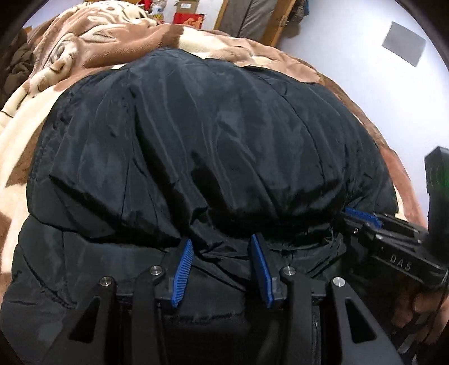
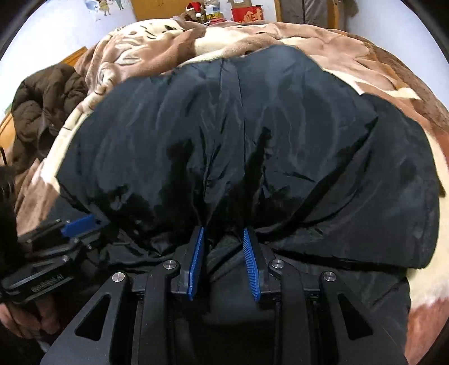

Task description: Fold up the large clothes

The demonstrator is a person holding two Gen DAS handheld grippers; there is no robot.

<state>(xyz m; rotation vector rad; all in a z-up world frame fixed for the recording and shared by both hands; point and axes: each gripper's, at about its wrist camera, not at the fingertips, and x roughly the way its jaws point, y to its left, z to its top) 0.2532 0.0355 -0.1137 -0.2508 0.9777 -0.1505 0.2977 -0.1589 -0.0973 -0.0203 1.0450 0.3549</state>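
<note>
A large black padded coat (image 1: 213,134) lies on the bed, its far part doubled over toward me; it also fills the right wrist view (image 2: 238,134). My left gripper (image 1: 221,238) has its blue pads (image 1: 182,264) pushed under the folded edge, with bunched fabric between them. My right gripper (image 2: 223,233) holds the same edge, its pads (image 2: 251,261) closing on a gather of cloth. Each gripper shows in the other's view: the right one at the right side (image 1: 362,216), the left one at the left side (image 2: 78,221).
A brown and cream fleece blanket (image 1: 92,47) covers the bed (image 2: 393,78). A brown quilted jacket (image 2: 45,106) is heaped at the left. Red boxes (image 2: 247,14) and a wooden door frame (image 1: 280,22) stand beyond the bed.
</note>
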